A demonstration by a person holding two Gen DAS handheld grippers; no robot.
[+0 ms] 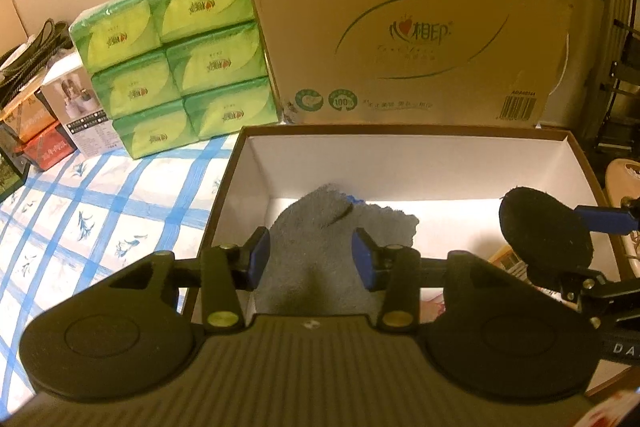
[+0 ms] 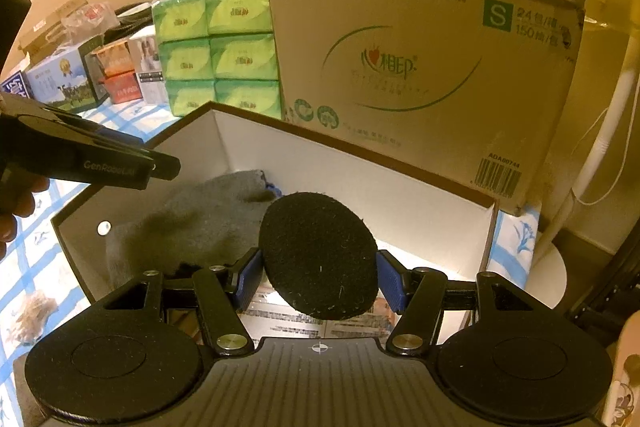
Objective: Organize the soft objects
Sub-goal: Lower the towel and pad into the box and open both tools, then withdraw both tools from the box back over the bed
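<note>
A brown box with white inside (image 1: 400, 151) (image 2: 360, 167) stands on the checked cloth. A grey cloth (image 1: 332, 227) (image 2: 208, 219) lies in its left part. My left gripper (image 1: 311, 255) is open just above the grey cloth, its blue fingers apart on either side and not touching it. My right gripper (image 2: 318, 279) is shut on a round black pad (image 2: 318, 255) and holds it over the box's middle. The pad also shows in the left wrist view (image 1: 544, 231), at the box's right end.
A large cardboard carton (image 1: 408, 27) (image 2: 420, 59) stands right behind the box. Stacked green tissue packs (image 1: 172, 63) (image 2: 216, 55) sit to its left, with small boxes (image 1: 60, 111) further left. Printed paper (image 2: 288, 323) lies on the box floor.
</note>
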